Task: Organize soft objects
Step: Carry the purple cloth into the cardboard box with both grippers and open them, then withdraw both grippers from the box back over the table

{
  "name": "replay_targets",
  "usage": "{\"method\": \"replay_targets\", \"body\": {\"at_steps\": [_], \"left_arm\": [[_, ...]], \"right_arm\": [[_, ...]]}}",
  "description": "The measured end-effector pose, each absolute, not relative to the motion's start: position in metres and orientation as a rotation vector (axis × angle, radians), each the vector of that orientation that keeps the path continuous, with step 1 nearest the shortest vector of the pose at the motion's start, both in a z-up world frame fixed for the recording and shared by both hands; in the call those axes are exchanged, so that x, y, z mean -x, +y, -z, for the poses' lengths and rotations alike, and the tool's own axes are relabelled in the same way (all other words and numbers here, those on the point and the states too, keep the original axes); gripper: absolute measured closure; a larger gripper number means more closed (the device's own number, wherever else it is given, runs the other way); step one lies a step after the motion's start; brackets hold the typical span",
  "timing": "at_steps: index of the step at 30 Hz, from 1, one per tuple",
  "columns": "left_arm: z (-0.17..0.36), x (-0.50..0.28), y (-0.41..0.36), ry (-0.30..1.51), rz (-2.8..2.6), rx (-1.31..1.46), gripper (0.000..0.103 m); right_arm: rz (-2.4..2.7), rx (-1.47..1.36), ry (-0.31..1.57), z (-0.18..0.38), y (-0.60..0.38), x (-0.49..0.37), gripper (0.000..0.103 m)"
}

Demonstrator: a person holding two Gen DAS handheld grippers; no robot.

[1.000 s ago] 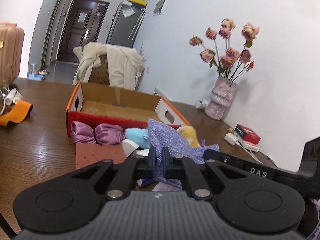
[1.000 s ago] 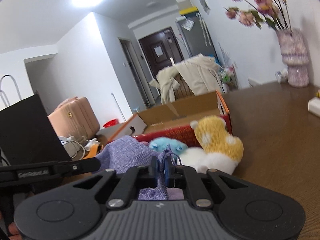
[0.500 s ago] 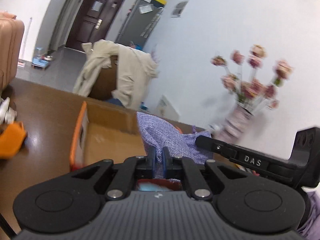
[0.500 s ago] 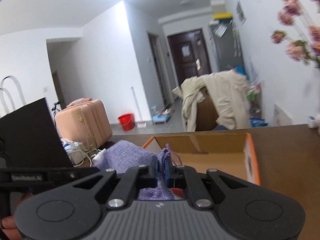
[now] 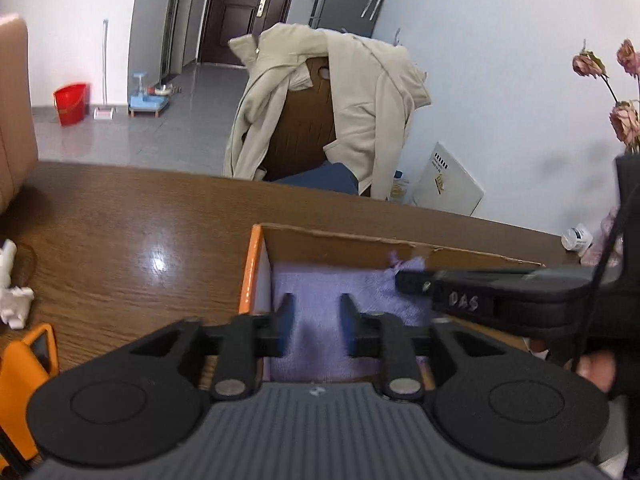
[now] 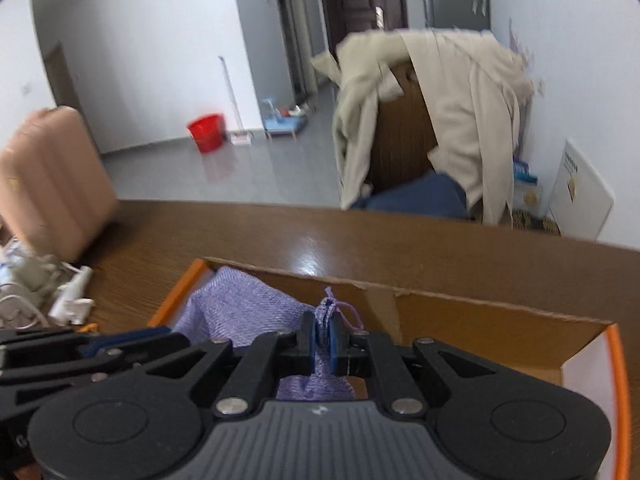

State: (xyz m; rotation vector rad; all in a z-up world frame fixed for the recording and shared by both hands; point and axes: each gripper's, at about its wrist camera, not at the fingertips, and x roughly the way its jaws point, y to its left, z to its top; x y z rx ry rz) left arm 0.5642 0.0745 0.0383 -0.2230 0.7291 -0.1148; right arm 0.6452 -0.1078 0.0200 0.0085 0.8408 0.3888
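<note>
ahead of both grippers: white walls, grey tiled floor, dark brown door at the far end. glossy dark brown wooden table spread beneath and in front. beyond its far edge, wooden chair draped with a beige jacket. far left, pink hard-shell suitcase; on the floor behind, small red bucket. off to the right against the wall, white flat board and faded pink dried flowers.

directly under the fingers, open cardboard box with orange rim, far brown wall upright. left of the box, tangle of white cables and plugs on the table, and an orange strap at the near left edge.

inside the box, lilac woven cloth, spread across the box floor, long side running left to right, one tasselled corner lifted at the right.

left gripper: jaws just opened to a narrow gap, hovering over the cloth, nothing pinched between the pads. right gripper: clamped on the raised corner of the cloth, crossing in front of the left one's view from the right and blocking part of the box.
</note>
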Motion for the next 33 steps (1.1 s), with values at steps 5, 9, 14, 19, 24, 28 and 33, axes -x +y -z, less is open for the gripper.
{"method": "replay_targets", "body": {"at_steps": [5,9,14,19,24,28,33], "left_arm": [[-0.046,-0.555,0.080,0.695,0.121,0.231,0.073],[-0.073,-0.534,0.081,0.646,0.110,0.208,0.062],[-0.119,-0.488,0.078,0.575,0.118,0.169,0.051],[-0.167,-0.424,0.069,0.491,0.122,0.093,0.030],[-0.197,-0.362,0.061,0.431,0.127,0.050,0.020],[-0.205,-0.309,0.057,0.380,0.144,0.037,0.015],[-0.205,-0.257,0.051,0.325,0.115,0.016,0.015]], "right_arm": [[-0.404,-0.018,0.886,-0.001,-0.108,-0.645,0.086],[-0.394,-0.032,0.864,-0.023,-0.118,-0.634,0.076],[-0.369,-0.040,0.781,-0.083,-0.147,-0.600,0.066],[-0.324,-0.028,0.683,-0.143,-0.185,-0.543,0.052],[-0.298,-0.022,0.593,-0.191,-0.226,-0.468,0.040],[-0.282,-0.003,0.519,-0.215,-0.250,-0.407,0.034],[-0.307,0.007,0.464,-0.228,-0.270,-0.344,0.028]]}}
